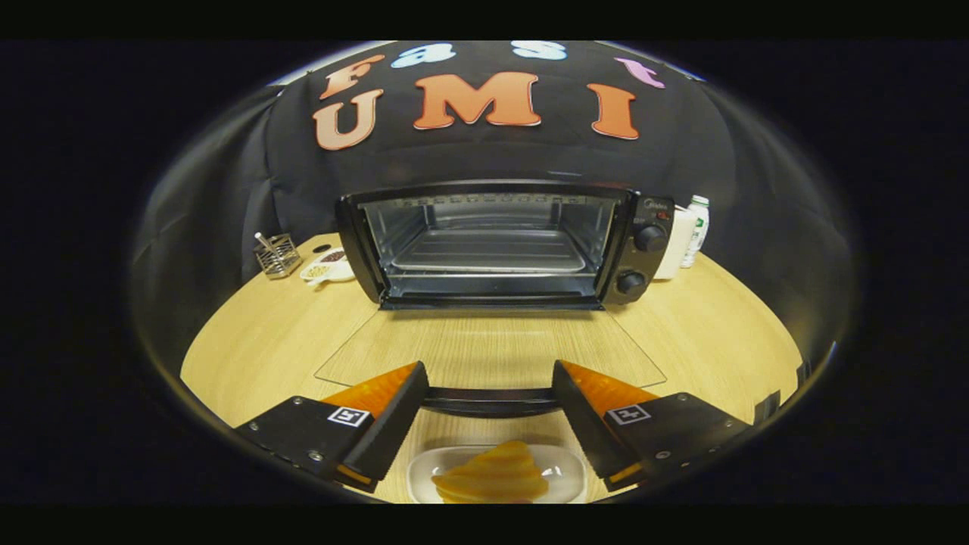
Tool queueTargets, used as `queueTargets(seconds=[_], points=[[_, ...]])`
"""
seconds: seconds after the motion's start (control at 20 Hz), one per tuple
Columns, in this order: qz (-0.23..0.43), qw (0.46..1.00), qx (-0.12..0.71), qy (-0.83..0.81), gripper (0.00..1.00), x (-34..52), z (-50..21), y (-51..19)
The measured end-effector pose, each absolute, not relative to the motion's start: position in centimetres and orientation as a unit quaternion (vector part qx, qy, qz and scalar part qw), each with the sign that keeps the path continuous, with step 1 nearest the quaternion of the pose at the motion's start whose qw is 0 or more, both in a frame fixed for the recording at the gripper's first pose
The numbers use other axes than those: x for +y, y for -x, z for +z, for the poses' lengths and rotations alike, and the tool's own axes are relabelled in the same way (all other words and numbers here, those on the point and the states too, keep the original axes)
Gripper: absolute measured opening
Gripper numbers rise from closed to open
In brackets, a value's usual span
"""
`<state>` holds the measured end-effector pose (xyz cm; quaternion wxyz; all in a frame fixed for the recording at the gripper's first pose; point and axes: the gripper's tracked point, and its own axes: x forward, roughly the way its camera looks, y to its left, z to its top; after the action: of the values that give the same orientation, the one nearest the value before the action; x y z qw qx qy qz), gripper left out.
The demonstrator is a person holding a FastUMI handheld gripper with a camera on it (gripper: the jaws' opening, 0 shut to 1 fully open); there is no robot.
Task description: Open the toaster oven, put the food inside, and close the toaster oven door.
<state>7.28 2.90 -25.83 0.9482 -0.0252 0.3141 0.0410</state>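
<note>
A black toaster oven (500, 242) stands at the back of the wooden table with its glass door (492, 348) folded flat toward me. Its cavity holds a metal tray (488, 253). The door's dark handle (490, 399) lies just ahead of my fingers. My gripper (488, 390) is open, its fingers spread wide with nothing pressed between them. Below and between the fingers, close to me, a yellow-orange piece of food (492, 477) rests on a small white plate (568, 473). Two round knobs (649, 238) sit on the oven's right panel.
Left of the oven are a wire basket (276, 255) and a white dish (329, 269) with small items. A white container (676, 242) and a bottle (696, 227) stand to the oven's right. Bare tabletop (257, 341) lies either side of the open door.
</note>
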Motion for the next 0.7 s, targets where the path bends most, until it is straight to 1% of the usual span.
queueTargets(seconds=[0.15, 0.5, 0.6, 0.7], points=[[0.038, 0.942, 0.333, 0.026, 0.98, 2.8, -27.3, -6.8], [0.032, 0.940, 0.338, 0.030, 0.98, 2.7, -27.7, -6.7], [0.031, 0.941, 0.335, 0.033, 0.98, 2.6, -27.0, -6.4], [0.015, 0.950, 0.305, 0.060, 0.98, 2.1, -25.8, -6.7]])
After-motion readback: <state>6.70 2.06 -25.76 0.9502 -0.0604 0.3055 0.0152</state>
